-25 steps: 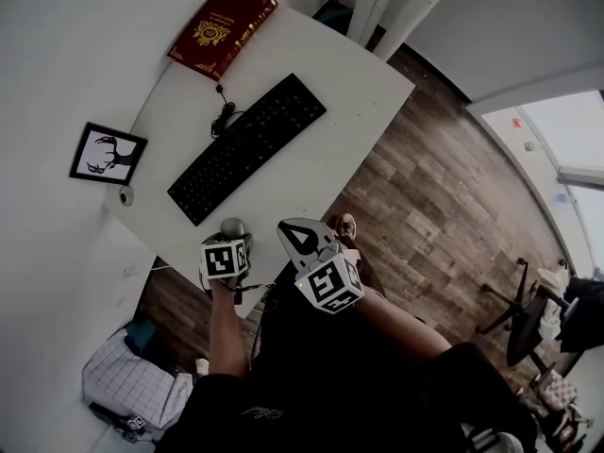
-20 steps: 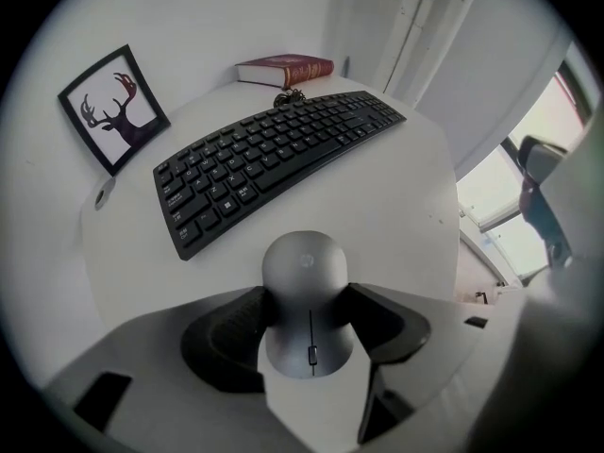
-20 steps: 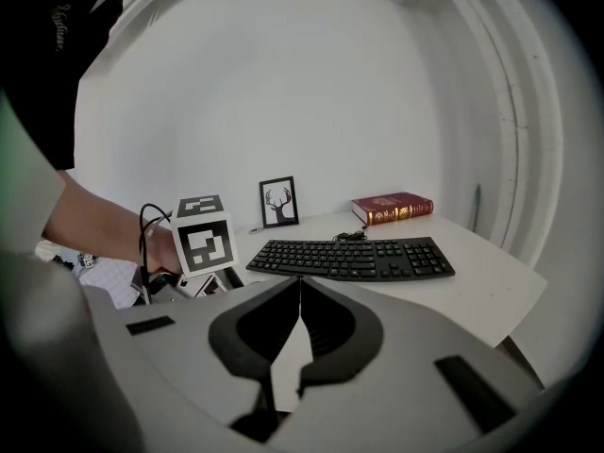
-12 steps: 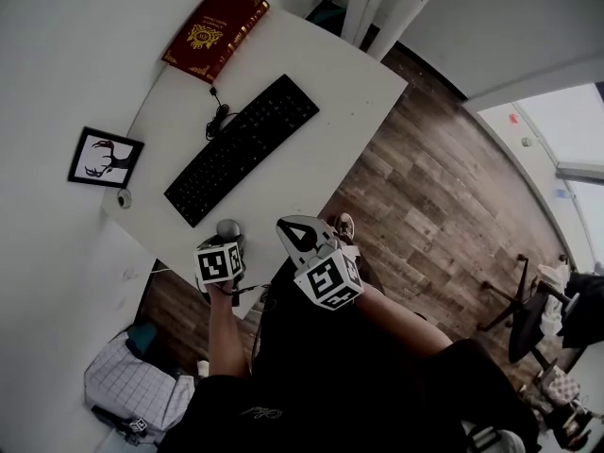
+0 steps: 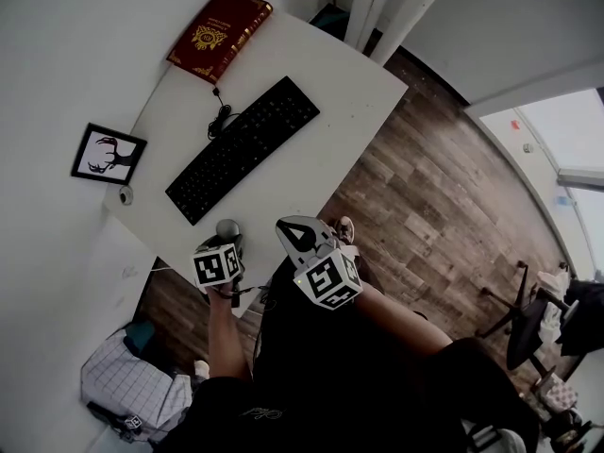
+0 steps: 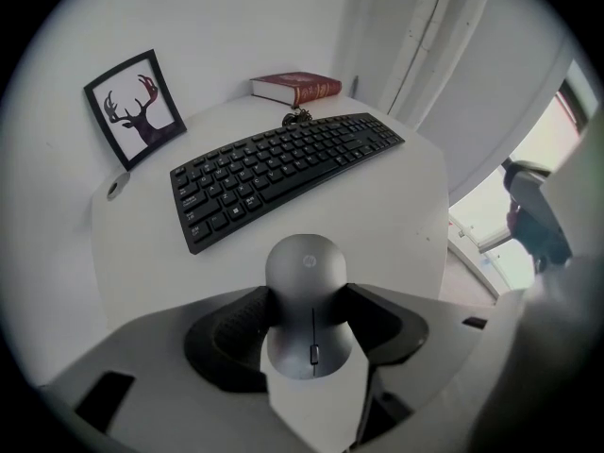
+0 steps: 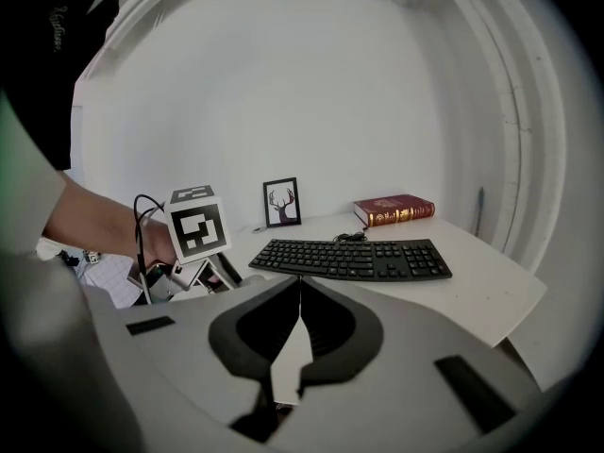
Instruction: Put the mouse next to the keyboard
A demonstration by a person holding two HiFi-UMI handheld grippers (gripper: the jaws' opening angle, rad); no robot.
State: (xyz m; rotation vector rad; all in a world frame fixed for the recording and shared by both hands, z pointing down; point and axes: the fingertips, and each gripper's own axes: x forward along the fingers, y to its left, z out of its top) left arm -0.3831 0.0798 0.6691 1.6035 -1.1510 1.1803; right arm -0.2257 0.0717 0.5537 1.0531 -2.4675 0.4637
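White table (image 5: 330, 130) against white wall (image 5: 57, 64); wood-plank floor (image 5: 434, 206) alongside. Black keyboard (image 5: 243, 149) mid-table, red book (image 5: 219, 32) at far corner, deer picture (image 5: 108, 154) leaning on wall. Grey mouse (image 6: 305, 267) near front edge, apart from keyboard, clamped between left gripper (image 6: 309, 295) pads (hp logo on its back). Right gripper (image 7: 300, 291) jaws together, empty. Book's gold lettering unreadable.
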